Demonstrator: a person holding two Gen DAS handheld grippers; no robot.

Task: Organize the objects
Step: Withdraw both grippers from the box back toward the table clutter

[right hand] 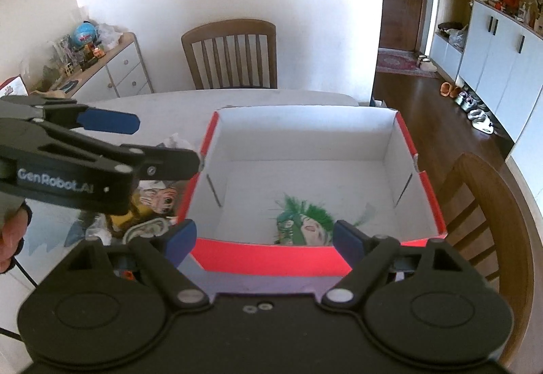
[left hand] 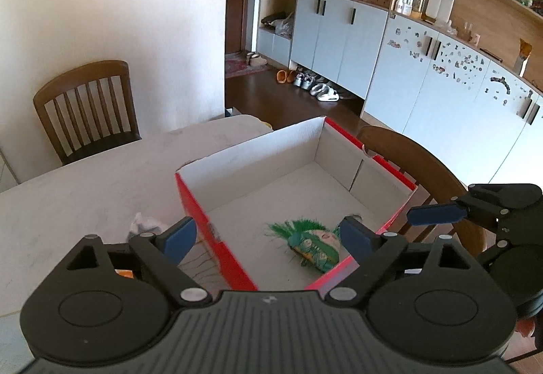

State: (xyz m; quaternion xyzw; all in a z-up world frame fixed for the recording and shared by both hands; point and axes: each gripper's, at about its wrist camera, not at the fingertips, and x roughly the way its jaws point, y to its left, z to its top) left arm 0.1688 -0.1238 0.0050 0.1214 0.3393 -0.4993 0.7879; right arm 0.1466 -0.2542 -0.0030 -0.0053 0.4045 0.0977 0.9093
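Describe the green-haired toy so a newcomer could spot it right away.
Find the red cardboard box with white inner walls on the pale table. The green-haired toy lies alone on the box floor, near the closest wall. Its spiky bright green hair and pale cartoon face set it apart from the yellow-clad figure lying outside the box.

Red-walled, white-lined box (right hand: 264, 258); green-haired toy (right hand: 303, 221); blue-tipped tongs (right hand: 259, 238)

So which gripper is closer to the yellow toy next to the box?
Left. The left gripper hangs just over the yellow toy. The right gripper is further off, at the box's red wall.
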